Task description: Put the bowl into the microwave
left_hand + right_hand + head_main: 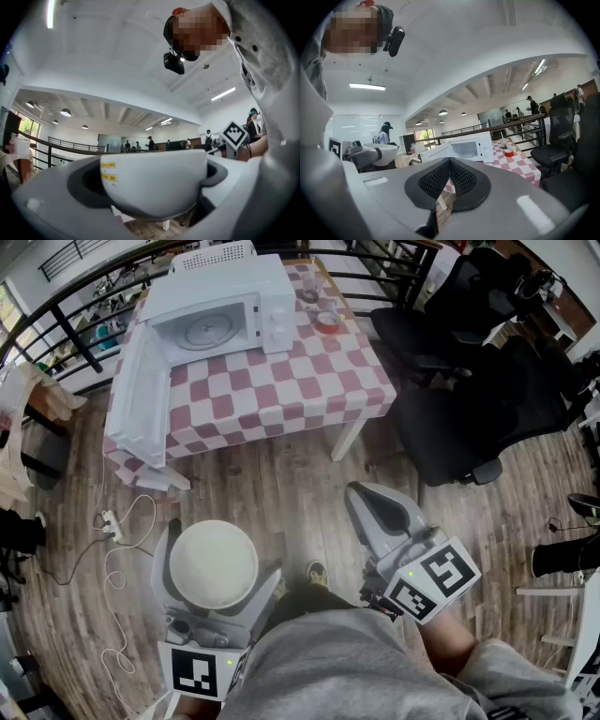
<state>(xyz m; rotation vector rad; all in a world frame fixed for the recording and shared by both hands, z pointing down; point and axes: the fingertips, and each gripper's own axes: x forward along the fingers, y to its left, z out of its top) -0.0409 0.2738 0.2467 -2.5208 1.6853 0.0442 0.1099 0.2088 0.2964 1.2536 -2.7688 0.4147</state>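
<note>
A white bowl (pixel 211 551) sits low over the wooden floor, held between the wide-spread jaws of my left gripper (pixel 217 570). From the left gripper view the bowl (pixel 154 183) fills the gap between both grey jaws, its rim level, with small yellow stickers on its side. The white microwave (pixel 225 315) stands on the far left of the checkered table (pixel 281 381), its door (pixel 136 395) swung open to the left and the glass turntable (pixel 204 331) bare. My right gripper (pixel 366 498) hangs right of the bowl, jaws together and empty (pixel 450 161).
A red-lidded container (pixel 327 322) and a clear cup (pixel 310 287) stand to the right of the microwave. Black office chairs (pixel 469 409) crowd the table's right side. A power strip with white cable (pixel 111 521) lies on the floor at the left. A black railing (pixel 56 306) runs behind the table.
</note>
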